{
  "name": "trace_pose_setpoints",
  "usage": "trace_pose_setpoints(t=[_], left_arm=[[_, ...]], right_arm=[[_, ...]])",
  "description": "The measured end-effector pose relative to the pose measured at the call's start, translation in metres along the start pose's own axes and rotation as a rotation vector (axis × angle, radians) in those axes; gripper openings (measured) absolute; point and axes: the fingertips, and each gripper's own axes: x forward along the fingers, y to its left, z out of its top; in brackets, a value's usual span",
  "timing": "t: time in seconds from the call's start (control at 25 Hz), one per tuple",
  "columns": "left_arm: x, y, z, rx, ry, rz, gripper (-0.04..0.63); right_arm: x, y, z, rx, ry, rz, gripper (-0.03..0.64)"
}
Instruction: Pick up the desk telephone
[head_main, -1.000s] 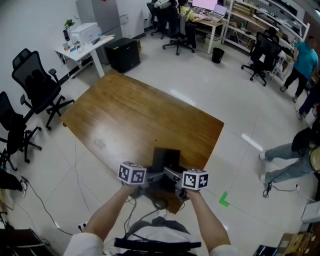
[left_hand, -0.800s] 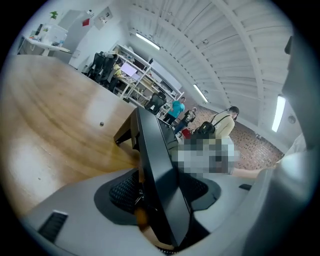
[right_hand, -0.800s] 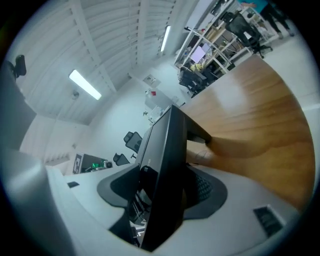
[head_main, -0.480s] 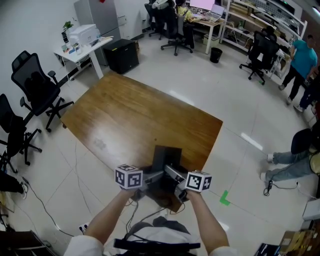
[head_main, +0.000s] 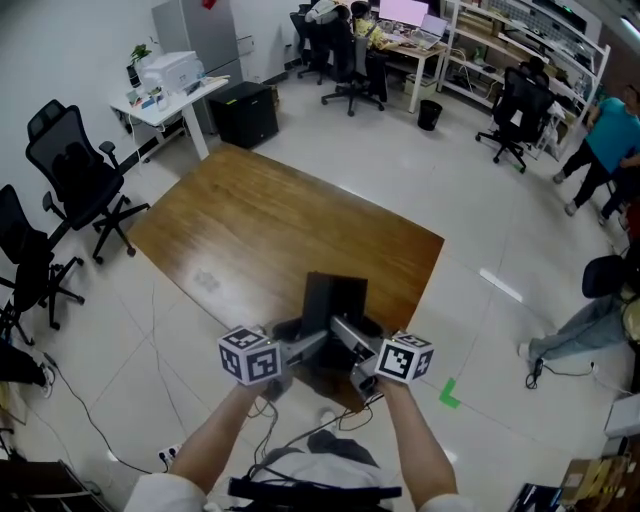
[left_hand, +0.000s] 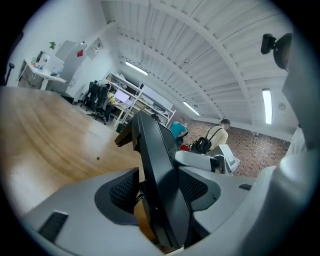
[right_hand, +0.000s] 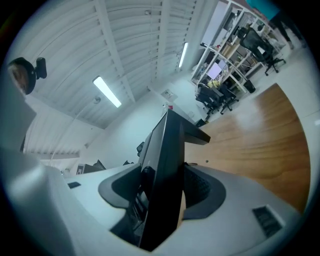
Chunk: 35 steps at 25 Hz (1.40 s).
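Observation:
The black desk telephone (head_main: 335, 300) hangs above the near edge of the wooden table (head_main: 260, 230), held from both sides. My left gripper (head_main: 300, 347) is shut on its left side and my right gripper (head_main: 348, 350) on its right side. In the left gripper view the telephone (left_hand: 157, 175) stands edge-on between the grey jaws of the left gripper (left_hand: 157, 189), with the ribbed pads pressed against it. In the right gripper view the telephone (right_hand: 167, 165) fills the gap of the right gripper (right_hand: 167, 189) the same way. Its cord (head_main: 290, 425) trails down toward the person.
Black office chairs (head_main: 80, 175) stand left of the table. A white desk with a printer (head_main: 170, 70) and a black cabinet (head_main: 245, 110) are behind it. People (head_main: 610, 130) and more chairs are at the far right, and a green mark (head_main: 448, 397) is on the floor.
Both grippers have risen together with the telephone between them, so it has come up off the table toward the head camera. The grip has not changed.

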Motion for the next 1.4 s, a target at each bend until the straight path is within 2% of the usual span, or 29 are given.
trace_pose_setpoints(t=[0.24, 0.4, 0.64, 1.08, 1.4], left_arm=[[-0.026, -0.029, 0.025, 0.077, -0.052, -0.023, 0.245], [-0.040, -0.045, 0.033, 0.095, -0.083, -0.040, 0.244], [-0.059, -0.071, 0.043, 0.137, -0.118, -0.060, 0.244], [-0.099, -0.127, 0.071, 0.240, -0.201, -0.092, 0.244], [-0.128, -0.165, 0.074, 0.298, -0.248, -0.120, 0.244]], right_arm=[[-0.007, 0.045, 0.019, -0.084, -0.074, 0.029, 0.250], [-0.014, 0.073, 0.027, -0.143, -0.093, 0.050, 0.244], [-0.030, 0.101, 0.029, -0.138, -0.149, 0.067, 0.238], [-0.060, 0.165, 0.041, -0.200, -0.246, 0.106, 0.238], [-0.085, 0.206, 0.037, -0.245, -0.286, 0.124, 0.238]])
